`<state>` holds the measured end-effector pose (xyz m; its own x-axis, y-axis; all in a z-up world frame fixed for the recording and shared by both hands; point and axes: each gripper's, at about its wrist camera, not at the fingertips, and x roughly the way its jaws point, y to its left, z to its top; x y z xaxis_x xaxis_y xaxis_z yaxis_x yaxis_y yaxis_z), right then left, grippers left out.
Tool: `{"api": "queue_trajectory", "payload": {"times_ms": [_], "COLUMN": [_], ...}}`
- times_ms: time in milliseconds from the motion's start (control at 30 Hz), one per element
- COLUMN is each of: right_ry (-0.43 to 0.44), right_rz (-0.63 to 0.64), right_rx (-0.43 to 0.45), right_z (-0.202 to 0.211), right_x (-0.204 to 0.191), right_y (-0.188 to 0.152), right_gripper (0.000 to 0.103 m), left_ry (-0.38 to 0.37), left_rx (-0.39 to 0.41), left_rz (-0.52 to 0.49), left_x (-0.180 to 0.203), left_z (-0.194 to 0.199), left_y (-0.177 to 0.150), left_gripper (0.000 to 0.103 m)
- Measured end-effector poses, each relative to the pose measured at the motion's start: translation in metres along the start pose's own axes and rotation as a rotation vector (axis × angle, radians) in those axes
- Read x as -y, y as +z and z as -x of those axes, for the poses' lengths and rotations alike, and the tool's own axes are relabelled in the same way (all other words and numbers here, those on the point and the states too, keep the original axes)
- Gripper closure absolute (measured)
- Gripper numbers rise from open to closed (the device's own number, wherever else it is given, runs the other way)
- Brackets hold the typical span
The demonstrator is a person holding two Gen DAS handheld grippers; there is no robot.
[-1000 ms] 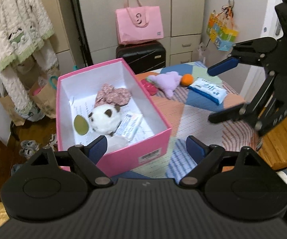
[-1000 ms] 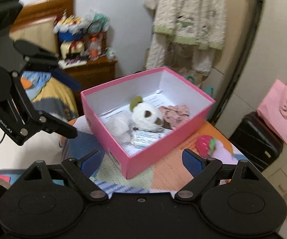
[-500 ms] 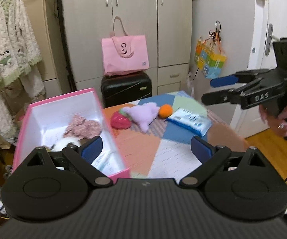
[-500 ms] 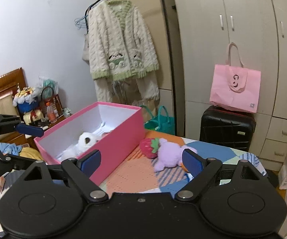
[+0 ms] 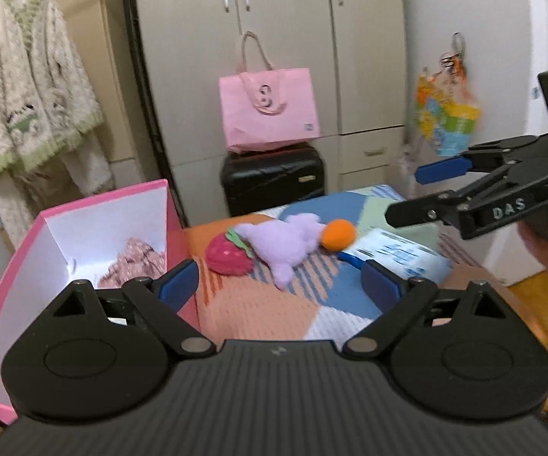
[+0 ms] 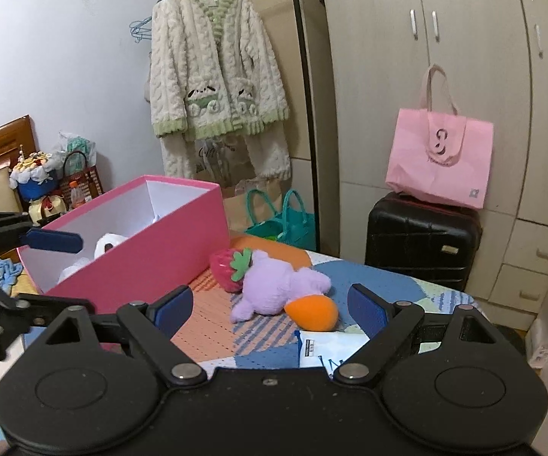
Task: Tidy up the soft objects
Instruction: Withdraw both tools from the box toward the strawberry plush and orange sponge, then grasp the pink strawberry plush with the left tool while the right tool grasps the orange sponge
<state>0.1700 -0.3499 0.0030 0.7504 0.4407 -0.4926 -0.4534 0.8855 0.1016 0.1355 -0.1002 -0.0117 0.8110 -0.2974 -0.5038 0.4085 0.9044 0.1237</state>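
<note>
A pink box stands at the table's left with a pinkish soft item and white plush inside. On the patchwork cloth lie a red strawberry plush, a purple plush, an orange plush and a tissue pack. My left gripper is open and empty, in front of the strawberry. My right gripper is open and empty, near the purple plush; it also shows at the right of the left wrist view.
A black suitcase with a pink bag stands behind the table by the wardrobe. A cream cardigan hangs at the left. A teal bag sits on the floor. A colourful bag hangs at the right.
Both grippers have swung away from above the pink box toward the plush toys on the cloth. Both stay open and empty.
</note>
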Motion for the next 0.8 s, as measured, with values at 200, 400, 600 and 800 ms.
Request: {"api": "queue_trajectory", "payload": {"times_ms": [200,400,600,800], "right_ry": [0.041,0.054,0.081,0.114], "right_rz": [0.072,0.117,0.113,0.158], "right_rx": [-0.058,-0.11,-0.126,-0.155], "right_z": [-0.027,-0.061,-0.083,-0.103], "right_x": [0.018,0.034,0.051,0.059], "right_y": [-0.003,-0.003,-0.006,-0.008], "right_gripper": [0.022,0.025,0.025,0.028], "left_ry": [0.138,0.199,0.251,0.33], "left_rx": [0.025,0.074,0.013,-0.055], "left_rz": [-0.046,-0.087,-0.046,0.02], "left_x": [0.019,0.027,0.02,0.012], "left_z": [-0.04,-0.067,-0.101,-0.141], "left_y": [0.005,0.002,0.007,0.016], "left_gripper": [0.014,0.029,0.029,0.036]}}
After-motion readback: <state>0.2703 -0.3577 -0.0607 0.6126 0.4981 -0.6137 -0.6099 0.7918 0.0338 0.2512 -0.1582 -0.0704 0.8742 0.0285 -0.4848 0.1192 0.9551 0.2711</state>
